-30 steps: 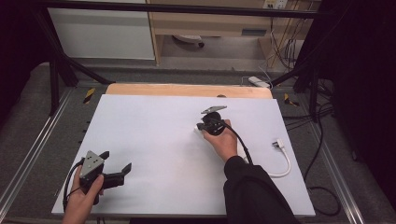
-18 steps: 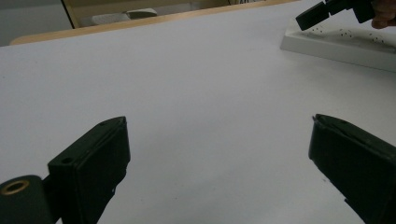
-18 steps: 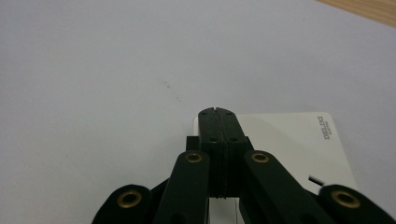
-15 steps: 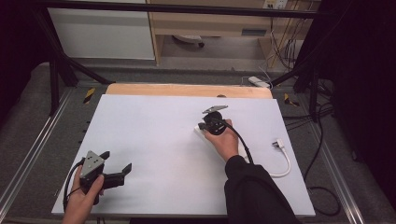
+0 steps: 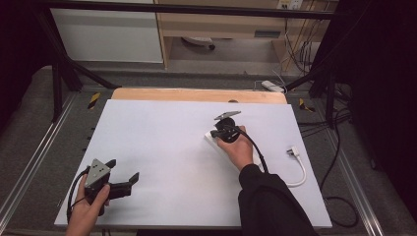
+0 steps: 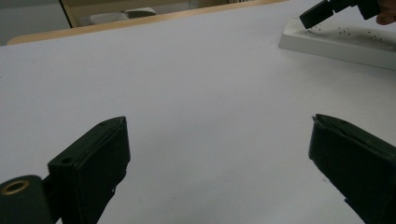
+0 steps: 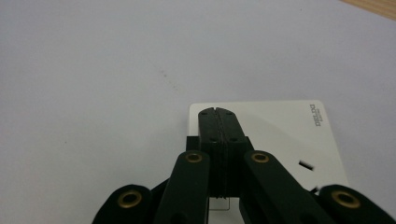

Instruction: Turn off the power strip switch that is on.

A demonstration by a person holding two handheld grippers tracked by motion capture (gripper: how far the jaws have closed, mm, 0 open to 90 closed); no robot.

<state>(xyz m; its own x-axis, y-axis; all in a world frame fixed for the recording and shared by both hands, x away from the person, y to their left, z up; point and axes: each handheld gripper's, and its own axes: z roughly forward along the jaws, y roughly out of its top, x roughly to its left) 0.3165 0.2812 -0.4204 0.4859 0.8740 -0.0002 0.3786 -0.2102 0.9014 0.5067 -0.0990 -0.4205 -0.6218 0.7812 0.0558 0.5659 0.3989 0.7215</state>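
My right gripper (image 5: 214,133) is at the table's middle right, held by a hand with a dark sleeve. Its jaws are pressed together, and the right gripper view shows the shut tips (image 7: 217,112) with nothing visible between them. They sit just over the near corner of a flat white socket block (image 7: 285,135) with dark slots and a small grey label. That block (image 6: 343,44) lies flat on the white tabletop. My left gripper (image 5: 122,170) rests at the front left in a bare hand, jaws wide apart (image 6: 219,137) over bare table.
A white cable (image 5: 298,169) with a plug curls on the table right of the sleeve. A wooden strip (image 5: 196,94) runs along the table's far edge. Metal frame rails and dark cables flank the white tabletop (image 5: 162,137).
The right hand and its gripper have edged slightly to the right over the white block. The left gripper has not moved.
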